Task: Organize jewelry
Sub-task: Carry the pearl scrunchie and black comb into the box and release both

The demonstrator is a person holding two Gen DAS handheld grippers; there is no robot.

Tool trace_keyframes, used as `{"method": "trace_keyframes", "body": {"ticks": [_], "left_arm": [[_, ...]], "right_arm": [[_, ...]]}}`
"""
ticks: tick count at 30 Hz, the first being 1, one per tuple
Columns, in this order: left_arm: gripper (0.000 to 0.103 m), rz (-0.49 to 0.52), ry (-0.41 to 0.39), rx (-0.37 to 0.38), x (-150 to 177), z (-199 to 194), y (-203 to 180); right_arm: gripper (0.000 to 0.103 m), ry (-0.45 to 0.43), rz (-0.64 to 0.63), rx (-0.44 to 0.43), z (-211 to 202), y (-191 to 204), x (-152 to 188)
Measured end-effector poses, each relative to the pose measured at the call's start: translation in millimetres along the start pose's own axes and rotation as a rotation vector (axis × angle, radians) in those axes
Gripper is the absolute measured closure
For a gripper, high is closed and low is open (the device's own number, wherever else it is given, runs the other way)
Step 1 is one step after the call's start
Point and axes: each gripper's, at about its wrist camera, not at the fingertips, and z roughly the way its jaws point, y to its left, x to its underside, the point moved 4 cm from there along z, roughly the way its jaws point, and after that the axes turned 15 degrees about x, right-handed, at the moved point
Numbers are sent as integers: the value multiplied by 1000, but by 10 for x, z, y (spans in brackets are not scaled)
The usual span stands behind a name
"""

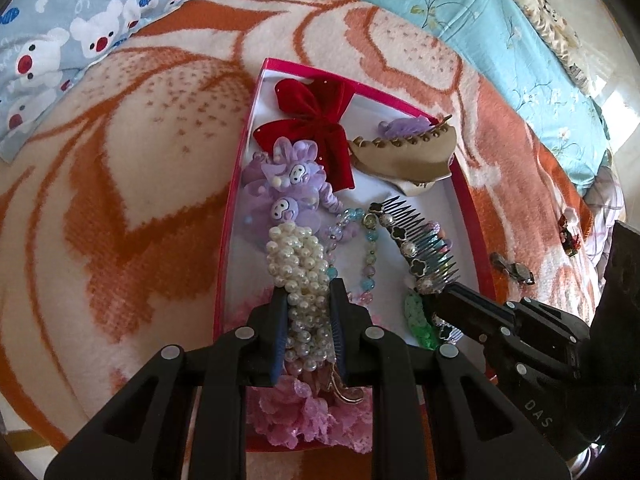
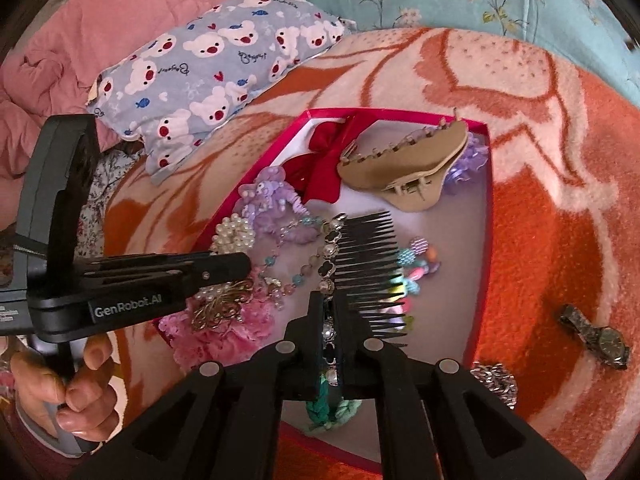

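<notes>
A red-rimmed box (image 1: 234,184) (image 2: 486,216) lies on the blanket, full of hair pieces and jewelry. My left gripper (image 1: 309,292) is shut on a bunch of white pearls (image 1: 296,256) over the box's near left part; the pearls also show in the right wrist view (image 2: 234,234). My right gripper (image 2: 329,300) is shut on the jewelled spine of a black hair comb (image 2: 366,264), held just above the box floor; the comb also shows in the left wrist view (image 1: 420,240). A beaded bracelet (image 1: 370,256) lies between the two.
In the box are a red velvet bow (image 1: 316,120), a tan claw clip (image 1: 404,152), purple scrunchies (image 1: 280,184), a pink lace piece (image 1: 304,416) and a green band (image 1: 420,316). A wristwatch (image 2: 600,340) and a silver chain (image 2: 494,380) lie on the orange blanket right of the box.
</notes>
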Motion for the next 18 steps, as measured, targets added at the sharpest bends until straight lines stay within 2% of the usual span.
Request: {"method": "trace_keyframes", "body": {"ticks": [2, 10, 15, 18], "left_arm": [[85, -4, 1, -3, 2, 1, 14], [84, -8, 3, -22, 32, -28, 19], [81, -9, 3, -27, 36, -34, 11], [79, -9, 3, -33, 54, -49, 8]], "right_arm": [[91, 8, 17, -17, 16, -13, 5], [86, 16, 54, -55, 15, -50, 30], [78, 16, 60, -65, -28, -49, 59], [69, 12, 67, -62, -69, -69, 78]]}}
